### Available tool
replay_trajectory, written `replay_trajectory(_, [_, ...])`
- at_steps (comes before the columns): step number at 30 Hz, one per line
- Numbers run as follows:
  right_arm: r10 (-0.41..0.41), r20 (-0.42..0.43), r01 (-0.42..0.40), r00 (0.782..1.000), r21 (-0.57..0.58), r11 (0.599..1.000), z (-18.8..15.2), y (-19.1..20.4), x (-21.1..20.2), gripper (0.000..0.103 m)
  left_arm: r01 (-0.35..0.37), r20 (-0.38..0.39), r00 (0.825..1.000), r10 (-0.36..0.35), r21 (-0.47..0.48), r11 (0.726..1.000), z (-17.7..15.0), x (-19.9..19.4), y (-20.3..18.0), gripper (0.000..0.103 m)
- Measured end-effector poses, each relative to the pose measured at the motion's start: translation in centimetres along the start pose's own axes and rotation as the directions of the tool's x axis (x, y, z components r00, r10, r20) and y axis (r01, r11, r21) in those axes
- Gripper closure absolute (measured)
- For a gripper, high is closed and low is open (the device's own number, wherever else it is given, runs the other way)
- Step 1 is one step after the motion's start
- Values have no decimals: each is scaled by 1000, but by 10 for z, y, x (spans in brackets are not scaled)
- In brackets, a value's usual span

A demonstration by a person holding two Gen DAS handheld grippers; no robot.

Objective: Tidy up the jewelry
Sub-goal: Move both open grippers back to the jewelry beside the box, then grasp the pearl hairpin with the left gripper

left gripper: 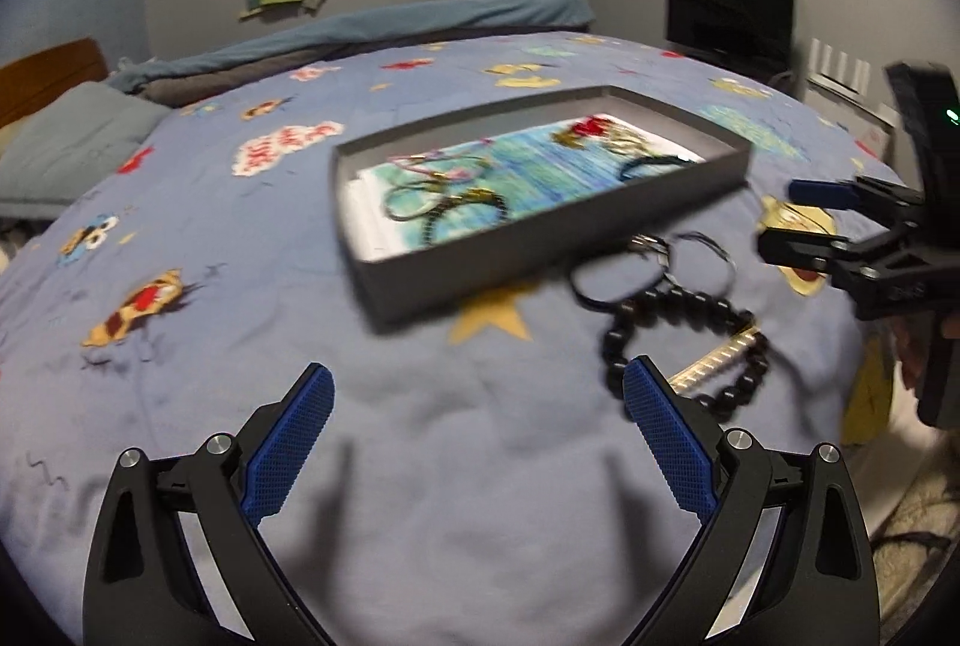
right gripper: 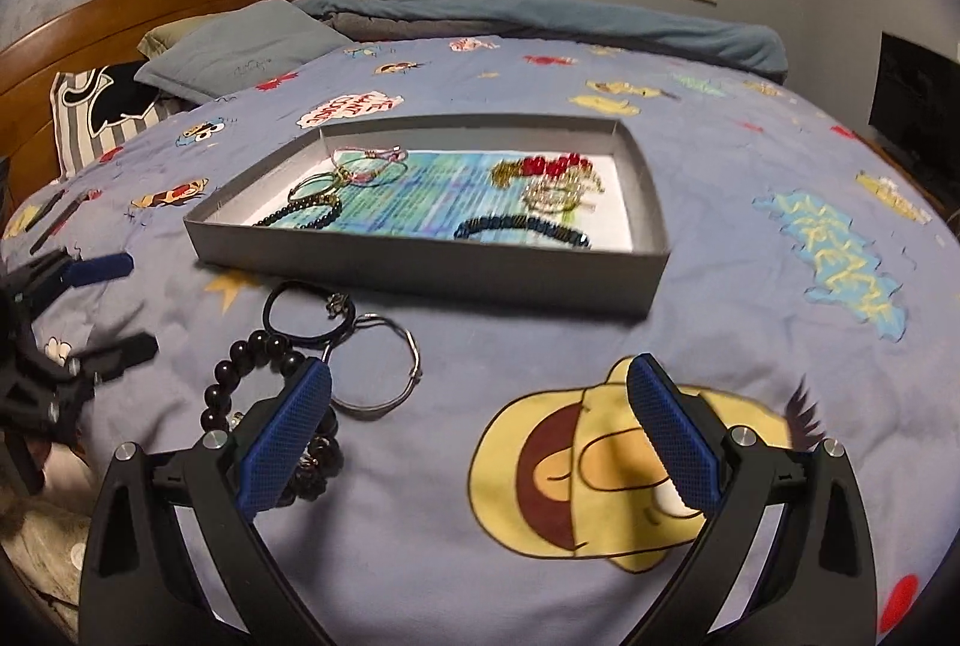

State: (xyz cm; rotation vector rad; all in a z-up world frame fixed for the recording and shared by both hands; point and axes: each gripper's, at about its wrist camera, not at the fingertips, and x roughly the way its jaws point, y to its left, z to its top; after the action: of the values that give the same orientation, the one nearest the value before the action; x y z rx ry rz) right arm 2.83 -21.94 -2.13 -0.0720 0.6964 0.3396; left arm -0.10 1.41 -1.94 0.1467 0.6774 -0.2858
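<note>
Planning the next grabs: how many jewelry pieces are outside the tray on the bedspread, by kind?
Large black bead bracelet: 1
Thin black cord loop: 1
Thin silver wire bangle: 1
Pale gold band, partly hidden under the beads: 1
Total: 4 visible outside the grey tray; the cluster overlaps, so more could be hidden.

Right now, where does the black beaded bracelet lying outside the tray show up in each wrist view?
Left wrist view: black beaded bracelet sits right of centre on the bedspread, partly behind the left gripper's right finger.
Right wrist view: it lies lower left, partly behind the right gripper's left finger.
Shared landmark: the grey tray, just beyond the bracelet in both.
</note>
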Motion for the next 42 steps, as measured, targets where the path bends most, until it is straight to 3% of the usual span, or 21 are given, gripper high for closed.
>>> replay_trajectory(8, [13,4,-13,1000,-3,1000,-4,-1,-4,6,132,-2,991,-132,32,991,-4,5,-27,7])
replay_trajectory(12, [17,12,-17,1000,24,1000,-7,-10,-10,6,158,0,987,-159,89,983,0,9,-43,11])
replay_trajectory(17, [20,18,-21,1000,47,999,-8,-17,-15,6,214,-27,977,-212,132,968,5,18,-59,36])
replay_trajectory(23, [21,15,-22,1000,57,998,-9,-20,-14,6,269,-96,962,-256,173,948,7,33,-74,58])
replay_trajectory(29, [26,5,-26,1000,58,998,-9,-20,-11,6,301,-160,949,-272,196,933,10,46,-77,63])
replay_trajectory(31, [26,1,-26,1000,57,998,-10,-20,-9,6,297,-174,949,-264,204,933,10,49,-77,75])
replay_trajectory(32, [26,0,-26,1000,58,998,-9,-19,-9,6,294,-176,950,-260,214,932,9,50,-78,76])
replay_trajectory(34, [28,-2,-28,1000,60,998,-9,-18,-8,6,299,-168,949,-267,217,929,8,48,-78,79])
replay_trajectory(35, [29,-2,-29,1000,60,998,-9,-18,-8,6,299,-164,950,-267,216,929,8,48,-77,88])
replay_trajectory(37, [32,-5,-32,999,62,998,-8,-18,-6,6,293,-154,952,-264,213,932,8,45,-74,95])
replay_trajectory(42, [51,-8,-50,999,52,997,-7,-13,-2,14,296,-114,954,-278,185,937,14,33,-64,97])
